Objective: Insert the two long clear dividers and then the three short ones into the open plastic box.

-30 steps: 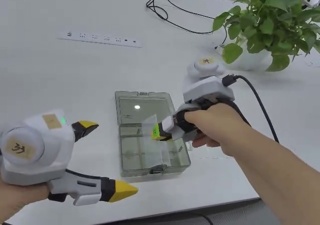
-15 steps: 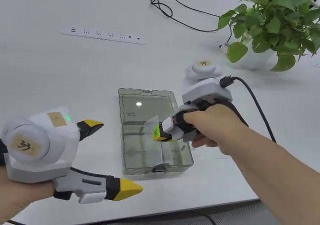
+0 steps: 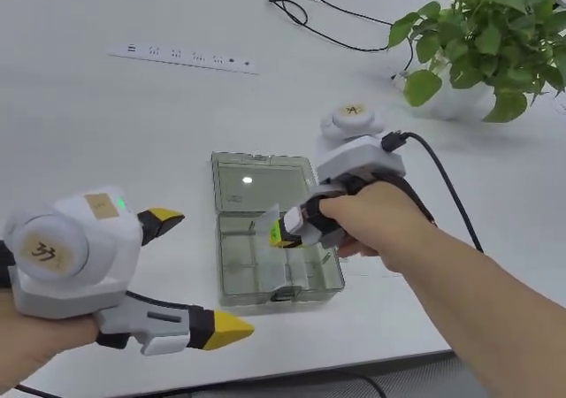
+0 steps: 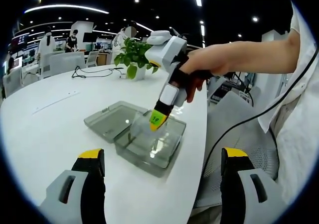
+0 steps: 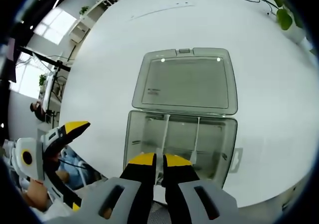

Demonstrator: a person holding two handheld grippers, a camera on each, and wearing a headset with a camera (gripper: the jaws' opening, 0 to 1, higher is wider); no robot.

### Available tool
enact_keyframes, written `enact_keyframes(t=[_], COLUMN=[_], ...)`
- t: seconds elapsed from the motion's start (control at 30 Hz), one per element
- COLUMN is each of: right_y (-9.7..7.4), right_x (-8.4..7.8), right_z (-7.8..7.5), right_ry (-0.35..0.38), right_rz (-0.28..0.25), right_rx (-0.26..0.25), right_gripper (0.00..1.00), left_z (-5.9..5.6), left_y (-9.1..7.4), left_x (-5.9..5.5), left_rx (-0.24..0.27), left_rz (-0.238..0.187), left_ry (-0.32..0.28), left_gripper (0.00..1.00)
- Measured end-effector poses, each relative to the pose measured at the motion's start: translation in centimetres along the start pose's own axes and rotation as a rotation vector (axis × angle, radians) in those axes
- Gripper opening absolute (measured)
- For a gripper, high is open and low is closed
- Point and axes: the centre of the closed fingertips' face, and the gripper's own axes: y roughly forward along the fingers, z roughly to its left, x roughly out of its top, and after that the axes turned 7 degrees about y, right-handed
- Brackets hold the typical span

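My right gripper (image 3: 277, 235) was pinched almost closed on a thin clear plastic divider strip (image 3: 267, 222), held low over the tray of the open smoky transparent plastic box (image 3: 223, 262). In the right gripper view the strip ran edge-on from the jaws toward the hinge wall, parallel to another clear divider (image 5: 197, 132) standing beside it. I couldn't tell whether it was seated. My left gripper (image 3: 202, 272) hung wide open and empty, well apart, so the right was nearer.
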Motion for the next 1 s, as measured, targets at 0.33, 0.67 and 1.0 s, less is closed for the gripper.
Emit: enact_keyframes(t=[0.33,0.67,1.0], right_y=[-0.1,-0.1,-0.2], right_x=[0.5,0.7,0.8], right_z=[0.1,0.1,-0.1], right_ry=[-0.068,-0.095,-0.107], right_rz=[-0.006,-0.020,-0.025], right_rx=[-0.036,-0.042,-0.053], right_gripper=[0.07,0.07,0.07], left_z=[0.1,0.2,0.3], left_y=[0.1,0.2,0.0], left_x=[-0.1,-0.1,-0.3], left_rx=[0.002,0.000,0.008], left_rz=[0.000,-0.001,0.005], left_ry=[-0.007,-0.011,-0.016], left_gripper=[0.99,0.99,0.99])
